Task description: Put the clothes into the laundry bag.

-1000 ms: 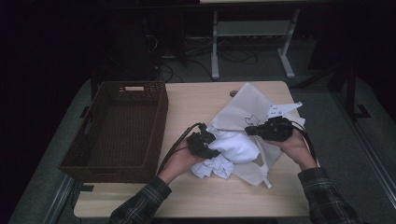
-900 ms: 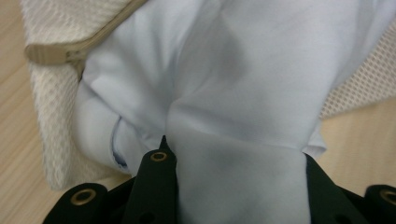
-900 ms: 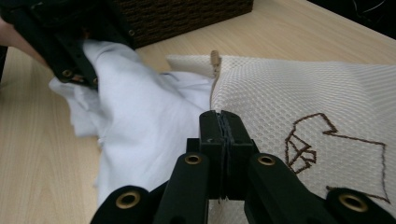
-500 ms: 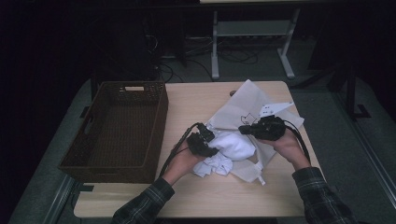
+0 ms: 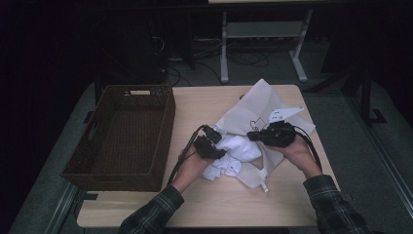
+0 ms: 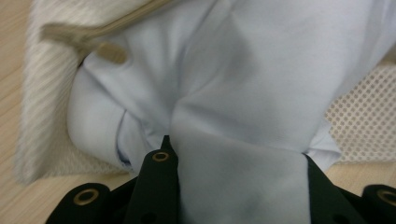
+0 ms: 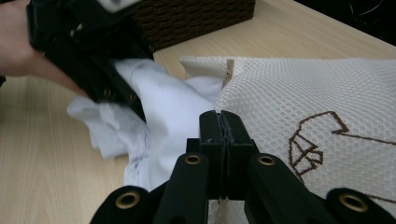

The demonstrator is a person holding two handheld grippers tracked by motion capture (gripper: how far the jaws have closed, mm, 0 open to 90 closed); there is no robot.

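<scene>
A white garment (image 5: 241,148) lies bunched at the mouth of a cream mesh bag (image 5: 263,105) with a brown line drawing on it. My left gripper (image 5: 221,152) is shut on the garment; in the left gripper view the cloth (image 6: 243,70) fills the gap between the jaws (image 6: 236,149), with the mesh bag (image 6: 46,93) behind it. My right gripper (image 5: 251,136) is shut on the bag's edge, its jaws pressed together (image 7: 223,116) at the rim of the mesh (image 7: 289,93). The right gripper view has the garment (image 7: 163,102) just left of those jaws, with the left gripper (image 7: 126,100) holding it.
A dark brown wicker basket (image 5: 165,126) with nothing in it stands on the left half of the wooden table (image 5: 204,209); its corner (image 7: 196,18) appears behind the left gripper. Both forearms, in plaid sleeves, come in over the table's near edge. The surroundings are dark.
The right gripper has crept a little leftward with the bag's edge, toward the left gripper. The left gripper stays where it was, still holding the garment.
</scene>
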